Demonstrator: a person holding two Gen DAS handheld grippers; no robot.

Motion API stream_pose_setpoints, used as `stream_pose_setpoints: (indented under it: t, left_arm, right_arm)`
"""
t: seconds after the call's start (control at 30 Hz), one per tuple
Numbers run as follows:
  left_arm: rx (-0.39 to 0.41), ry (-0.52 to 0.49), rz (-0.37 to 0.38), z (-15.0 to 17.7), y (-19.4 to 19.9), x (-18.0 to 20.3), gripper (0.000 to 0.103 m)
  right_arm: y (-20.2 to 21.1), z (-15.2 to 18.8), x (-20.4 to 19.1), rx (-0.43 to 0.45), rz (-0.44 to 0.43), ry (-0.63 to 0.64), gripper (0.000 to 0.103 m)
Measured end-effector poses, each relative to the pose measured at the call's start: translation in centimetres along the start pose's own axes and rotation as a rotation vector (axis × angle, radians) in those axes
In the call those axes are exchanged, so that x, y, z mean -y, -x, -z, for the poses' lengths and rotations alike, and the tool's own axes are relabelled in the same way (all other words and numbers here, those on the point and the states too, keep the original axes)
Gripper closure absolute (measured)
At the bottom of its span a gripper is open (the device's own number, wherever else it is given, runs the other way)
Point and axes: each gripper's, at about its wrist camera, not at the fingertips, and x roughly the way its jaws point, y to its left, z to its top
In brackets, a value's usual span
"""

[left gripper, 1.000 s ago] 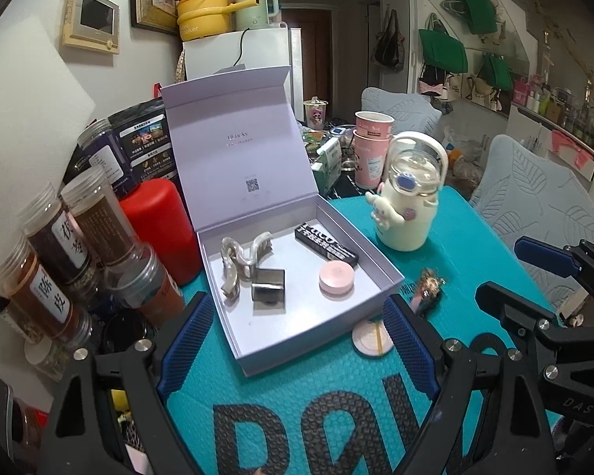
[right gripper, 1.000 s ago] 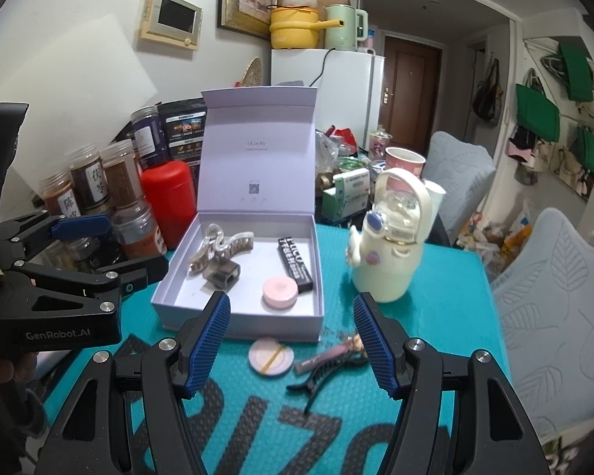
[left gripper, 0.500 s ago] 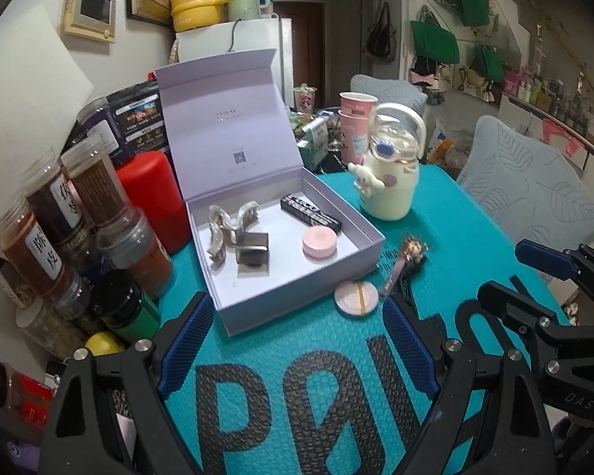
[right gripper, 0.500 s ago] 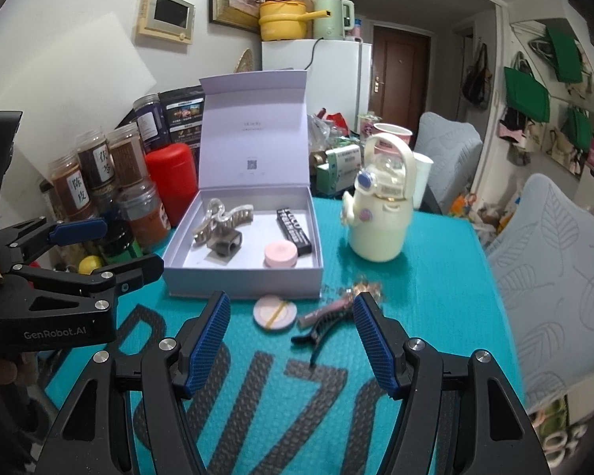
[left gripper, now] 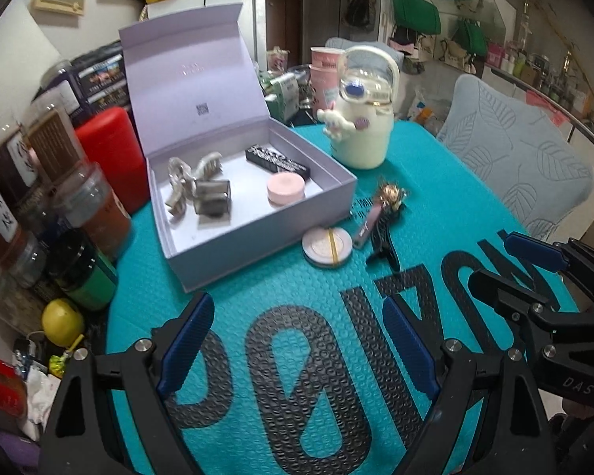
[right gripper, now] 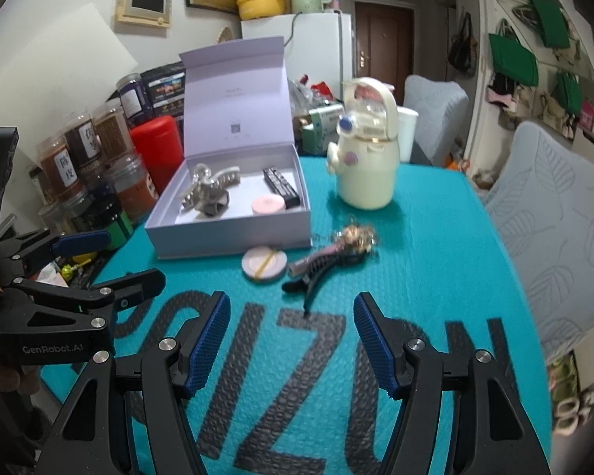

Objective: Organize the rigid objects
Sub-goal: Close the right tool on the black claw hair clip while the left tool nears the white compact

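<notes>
An open lilac box (left gripper: 338, 194) (right gripper: 233, 243) stands on the teal mat with its lid up. Inside lie a beige claw clip (left gripper: 178, 182), a grey clip (left gripper: 214, 196), a black bar (left gripper: 277, 160) and a pink round case (left gripper: 286, 189). In front of the box lie a round compact (left gripper: 328, 245) (right gripper: 264, 263) and a black hair clip with a gold charm (left gripper: 384, 213) (right gripper: 328, 261). My left gripper (left gripper: 297, 340) and right gripper (right gripper: 291, 336) are open, empty and low over the mat, short of these items.
A cream kettle-shaped bottle (left gripper: 362, 126) (right gripper: 366, 170) stands right of the box. Spice jars (left gripper: 47, 182) and a red canister (left gripper: 111, 154) crowd the left edge. A lemon (left gripper: 61, 321) lies at the left. Grey chairs (right gripper: 554, 229) stand on the right.
Both grippers have drawn back and up from the box, so more mat shows in front. Both stay open and empty. Nothing on the mat has moved.
</notes>
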Motion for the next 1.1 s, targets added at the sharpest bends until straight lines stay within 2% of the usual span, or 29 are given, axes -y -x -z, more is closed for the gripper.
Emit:
stream_pose_setpoints:
  t: [0.57,1.1]
  left_arm:
    - [-0.107,-0.013,0.026,0.8,-6.1,-0.5,0.015]
    - [-0.121,-0.048,0.032,-1.2,-9.7,-1.6,0.015]
  right_arm:
    - [-4.9,1.8,2.2,-0.097,-0.024,-0.09,0.038]
    - [-10.8,-0.9,3.0,-0.164,-0.064,-0.095,0.038]
